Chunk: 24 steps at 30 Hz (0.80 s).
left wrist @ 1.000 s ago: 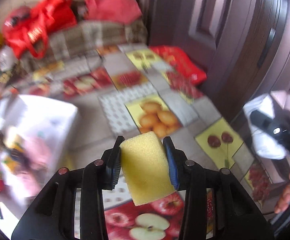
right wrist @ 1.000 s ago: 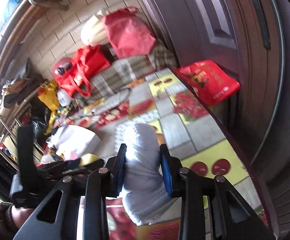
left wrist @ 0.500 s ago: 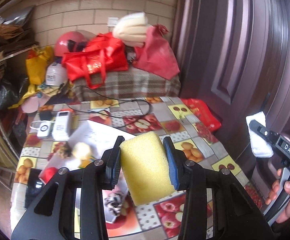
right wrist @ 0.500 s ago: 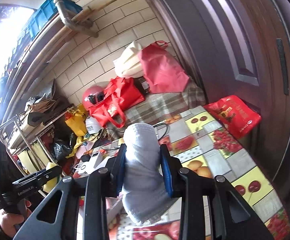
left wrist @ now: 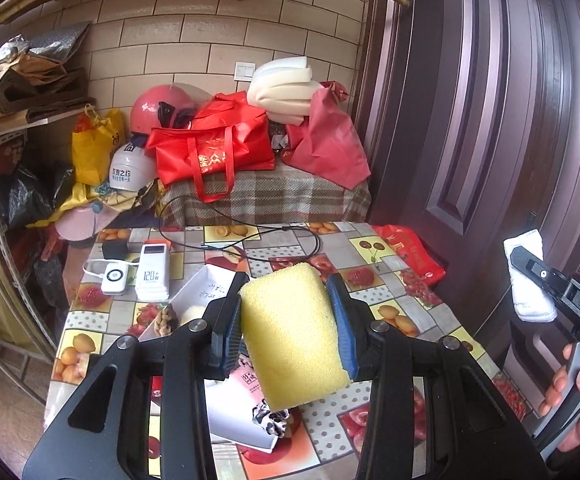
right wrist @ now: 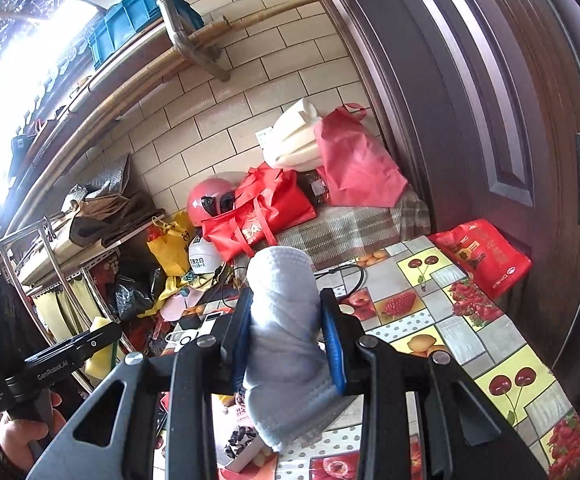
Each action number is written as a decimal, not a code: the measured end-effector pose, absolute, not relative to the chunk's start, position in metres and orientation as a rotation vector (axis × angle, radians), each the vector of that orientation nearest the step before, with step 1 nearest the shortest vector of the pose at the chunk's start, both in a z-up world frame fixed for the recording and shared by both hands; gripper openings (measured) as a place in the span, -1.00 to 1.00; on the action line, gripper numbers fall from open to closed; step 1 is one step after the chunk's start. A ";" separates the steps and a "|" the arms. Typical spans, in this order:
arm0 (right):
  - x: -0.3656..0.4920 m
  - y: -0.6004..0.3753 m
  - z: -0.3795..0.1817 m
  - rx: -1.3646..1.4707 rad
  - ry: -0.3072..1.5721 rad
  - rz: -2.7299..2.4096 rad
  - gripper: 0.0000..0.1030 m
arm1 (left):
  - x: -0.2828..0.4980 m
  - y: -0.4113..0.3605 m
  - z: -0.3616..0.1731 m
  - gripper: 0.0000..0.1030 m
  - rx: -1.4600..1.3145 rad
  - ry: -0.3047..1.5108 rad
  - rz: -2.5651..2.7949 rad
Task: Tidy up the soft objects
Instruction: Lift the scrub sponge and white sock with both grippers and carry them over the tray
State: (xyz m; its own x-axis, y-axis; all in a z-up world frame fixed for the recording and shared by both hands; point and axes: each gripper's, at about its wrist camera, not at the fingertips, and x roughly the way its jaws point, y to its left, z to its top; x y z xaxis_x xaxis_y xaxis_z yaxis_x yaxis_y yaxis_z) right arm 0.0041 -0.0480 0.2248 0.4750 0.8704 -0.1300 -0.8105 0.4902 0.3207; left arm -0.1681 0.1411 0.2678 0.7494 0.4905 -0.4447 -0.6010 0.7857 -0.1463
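Note:
My left gripper is shut on a yellow sponge and holds it high above the table. My right gripper is shut on a folded white cloth, also held high; that cloth shows at the right edge of the left wrist view. A white open box lies on the fruit-patterned tablecloth below the left gripper, with small soft items in it, partly hidden by the sponge and fingers.
Two white power banks and a black cable lie at the table's far side. A red packet sits at the right edge by the dark door. Red bags, helmets and foam are piled behind.
Both grippers have risen and tilted up from close over the table, so the whole table and back wall show now. Each keeps its hold on its object.

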 end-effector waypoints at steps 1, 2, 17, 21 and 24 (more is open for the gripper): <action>0.002 -0.047 0.225 0.227 0.291 1.037 -0.39 | -0.168 0.142 0.268 -0.24 -0.288 0.403 0.603; 0.001 -0.047 0.225 0.226 0.289 1.035 -0.39 | -0.168 0.143 0.268 -0.24 -0.285 0.406 0.601; -0.014 -0.023 0.228 0.167 0.303 1.047 -0.39 | -0.183 0.161 0.259 -0.24 -0.313 0.421 0.614; -0.019 -0.008 0.227 0.155 0.312 1.079 -0.38 | -0.200 0.173 0.258 -0.24 -0.324 0.421 0.658; -0.024 0.006 0.226 0.150 0.324 1.108 -0.38 | -0.214 0.180 0.258 -0.24 -0.323 0.422 0.682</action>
State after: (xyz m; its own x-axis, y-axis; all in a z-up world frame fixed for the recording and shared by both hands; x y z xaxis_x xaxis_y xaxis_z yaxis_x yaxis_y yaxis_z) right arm -0.0243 0.0062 0.2259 0.4056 0.8959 -0.1814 -0.8525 0.4423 0.2785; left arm -0.2136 0.1804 0.2576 0.6976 0.5363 -0.4751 -0.6644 0.7324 -0.1490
